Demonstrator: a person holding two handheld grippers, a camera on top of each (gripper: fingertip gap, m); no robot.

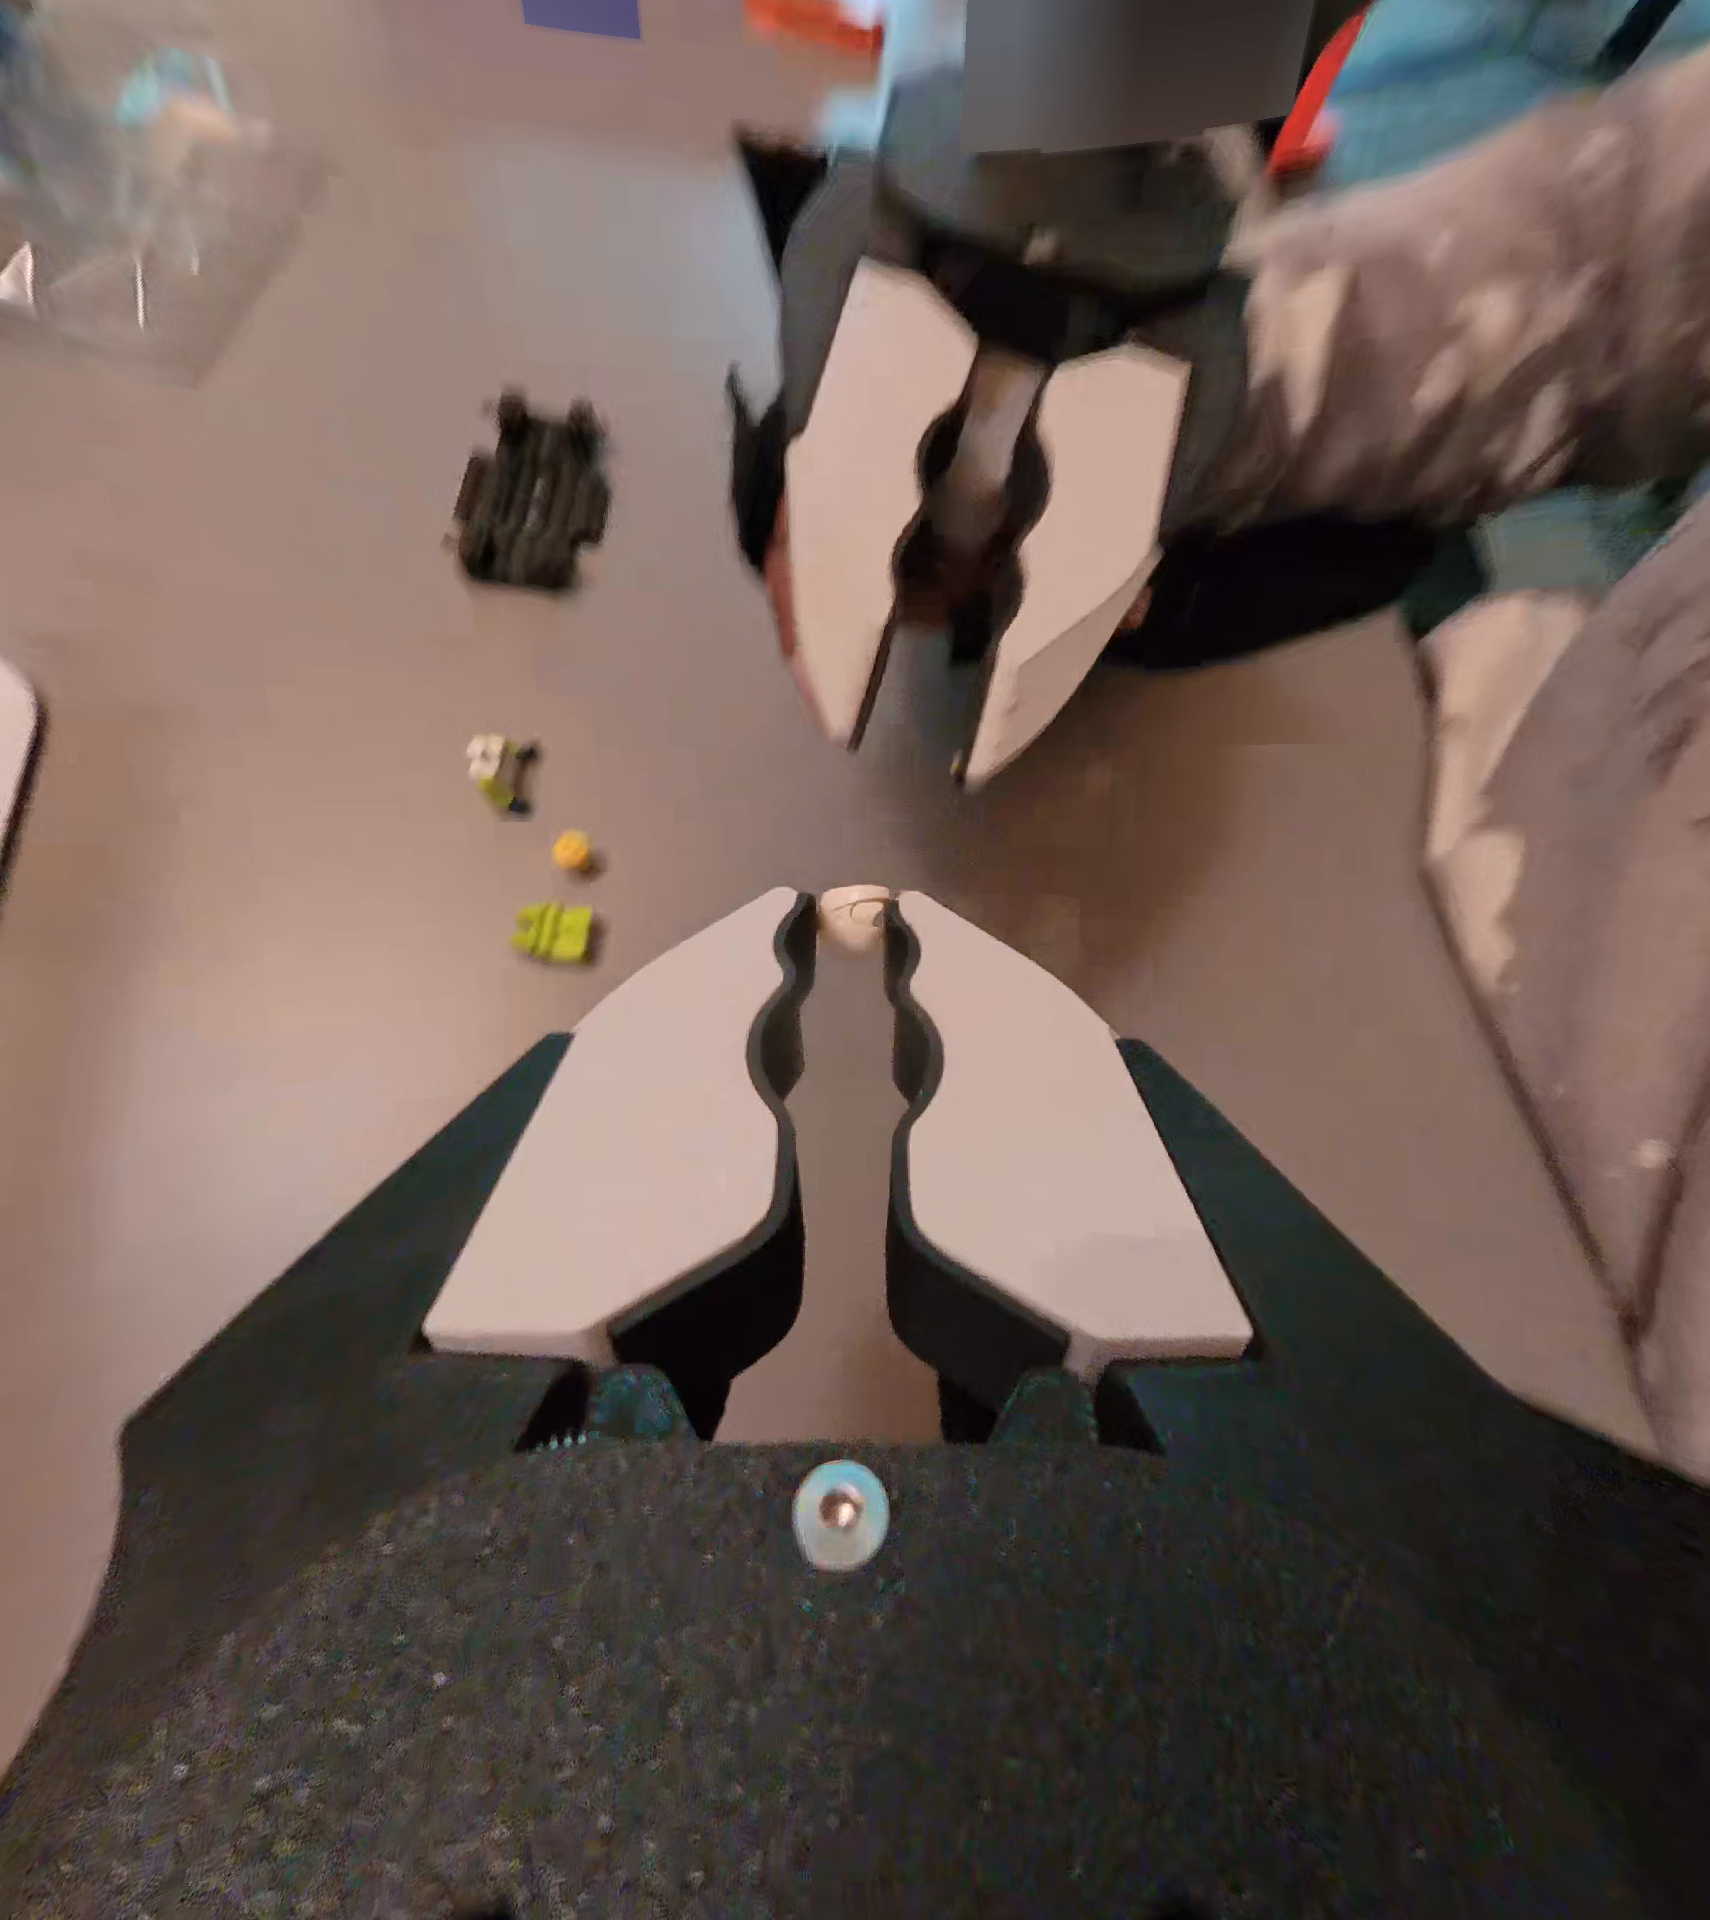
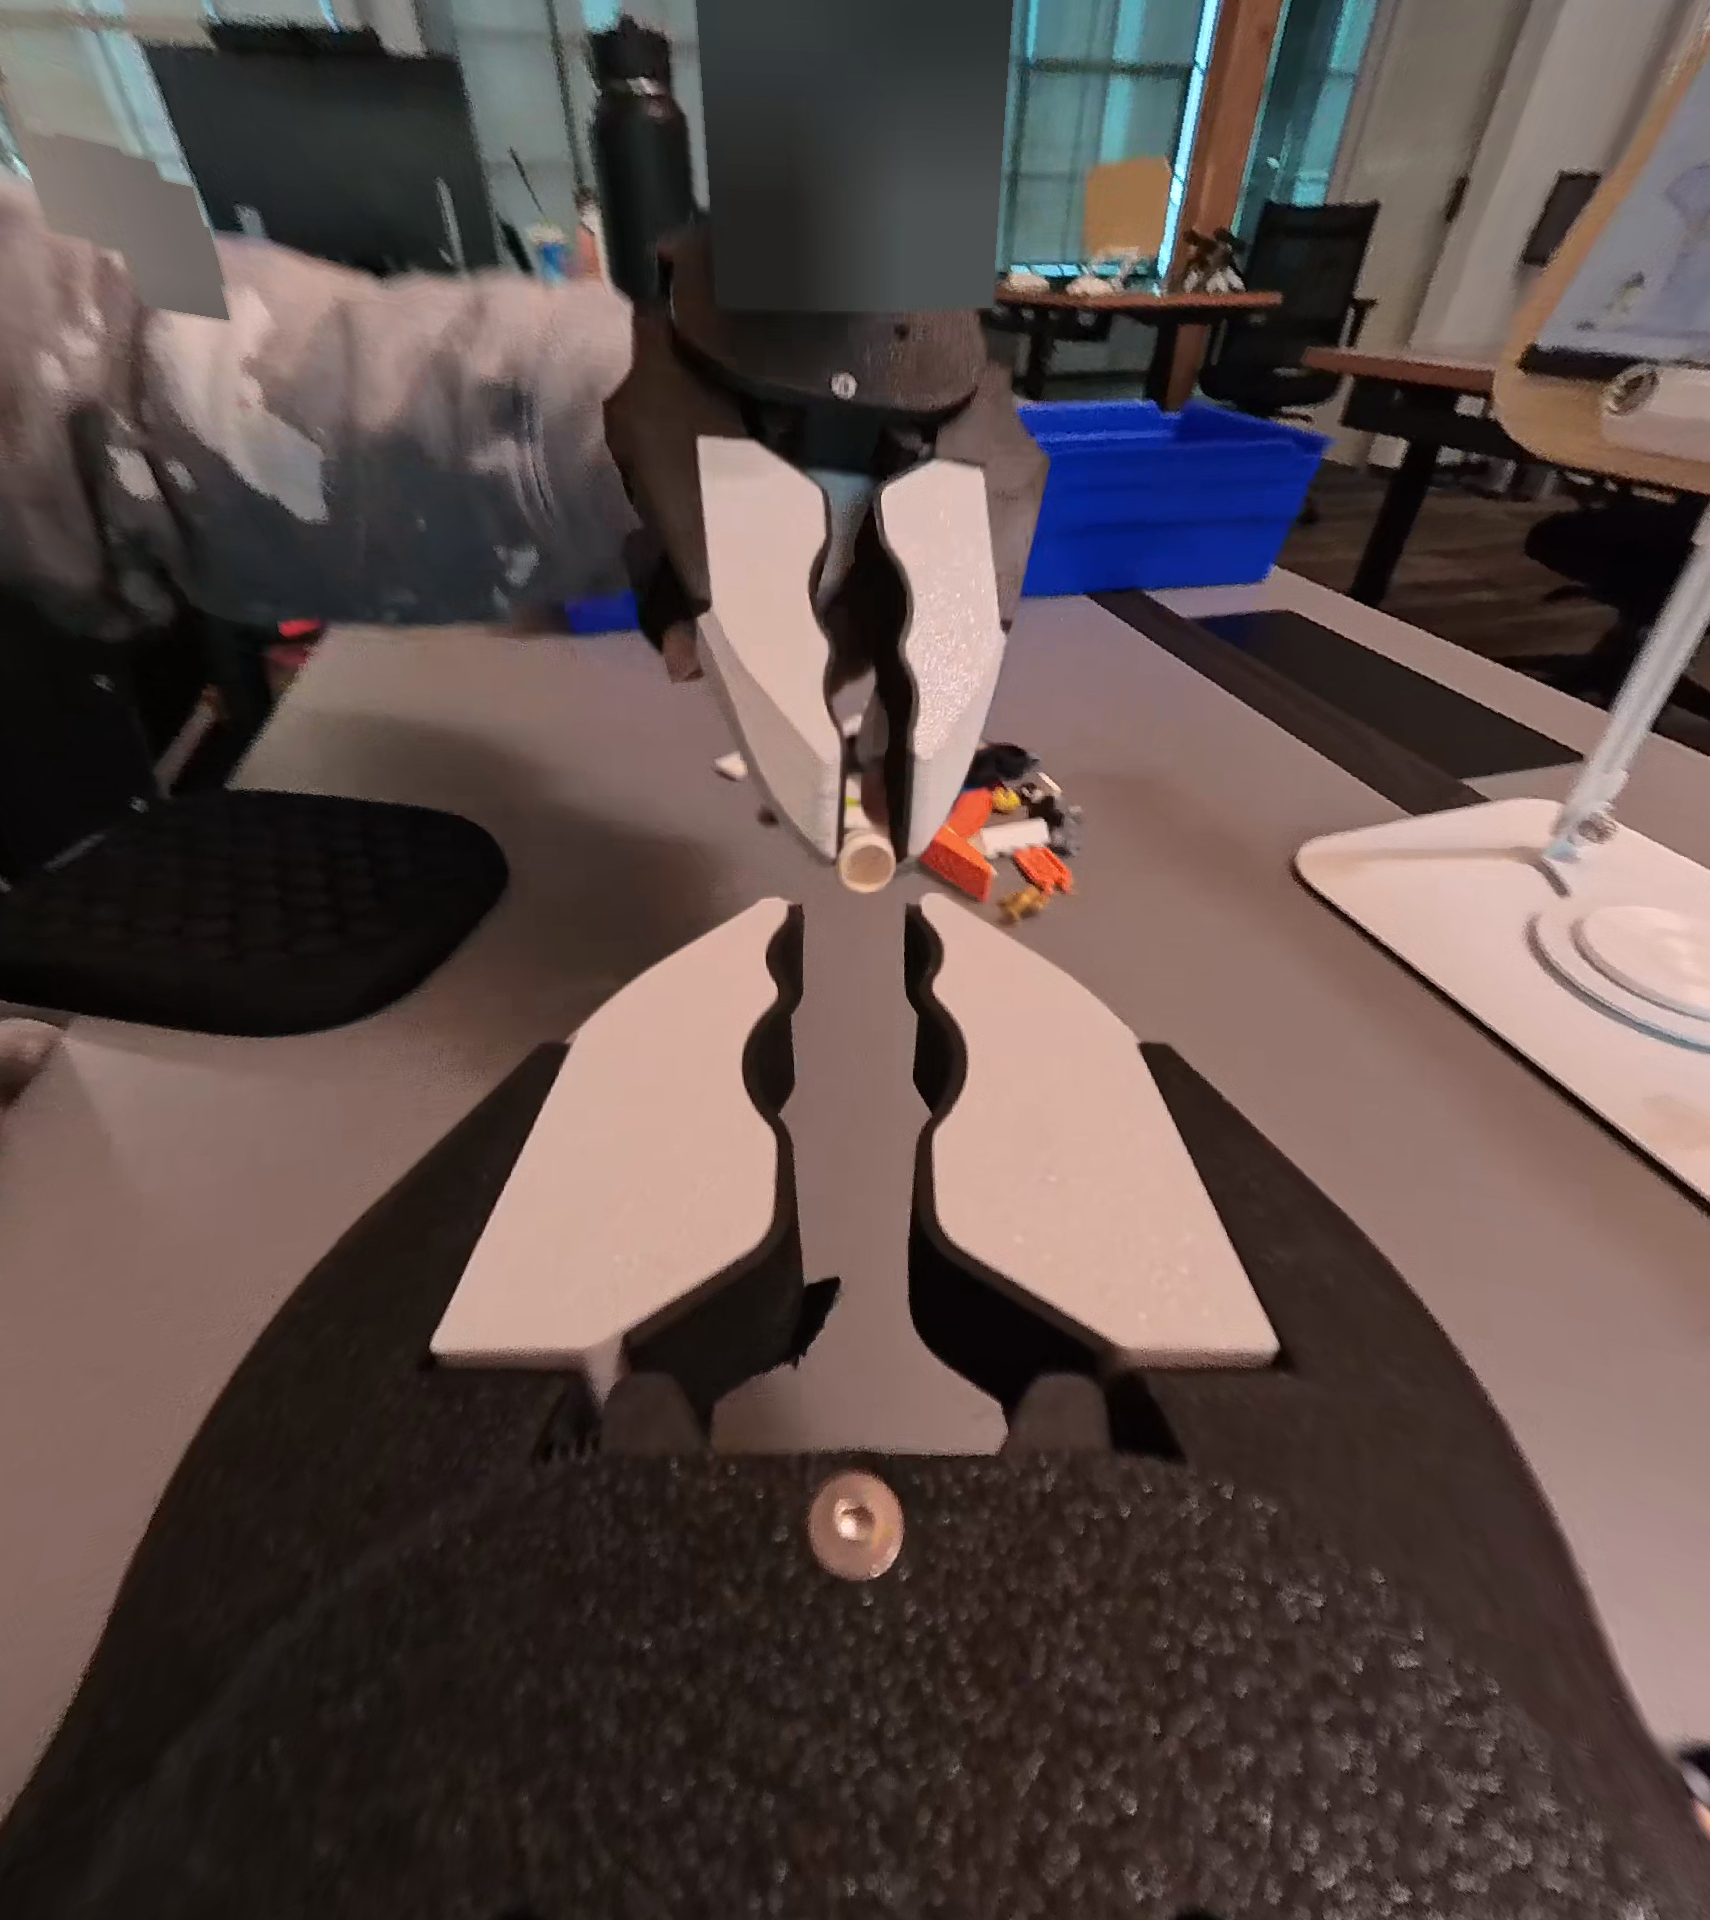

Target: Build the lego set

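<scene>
left gripper (image 1: 853,912) pinches a small white round piece (image 1: 853,920) at its very tips; jaws closed on it, only the front of the fingers touching. in the right wrist view the same piece (image 2: 867,861) shows as a short hollow tube, open end facing the right gripper (image 2: 855,914).

right gripper: jaws parted a little, nothing between them, tips just short of the white piece and pointing at it. it hangs above the grey table (image 1: 311,1039), not touching it.

relative to the white piece in the left wrist view: a lime-green part (image 1: 554,932) lies near it on the left, a small yellow round part (image 1: 572,850) just beyond that, a white-and-lime cluster (image 1: 501,773) further on, and a black ribbed piece (image 1: 534,497) well beyond. in the right wrist view, a loose pile of orange, white and black bricks (image 2: 1012,831) sits behind the piece, to its right.

judgement: the step looks like a handover or re-grip of the tube between the two tools. to do it well, the right tips should close on the tube's free end, square to its axis, before the left lets go. the grip is shallow and the tube round, so it could roll or pop out if squeezed off-centre.
</scene>
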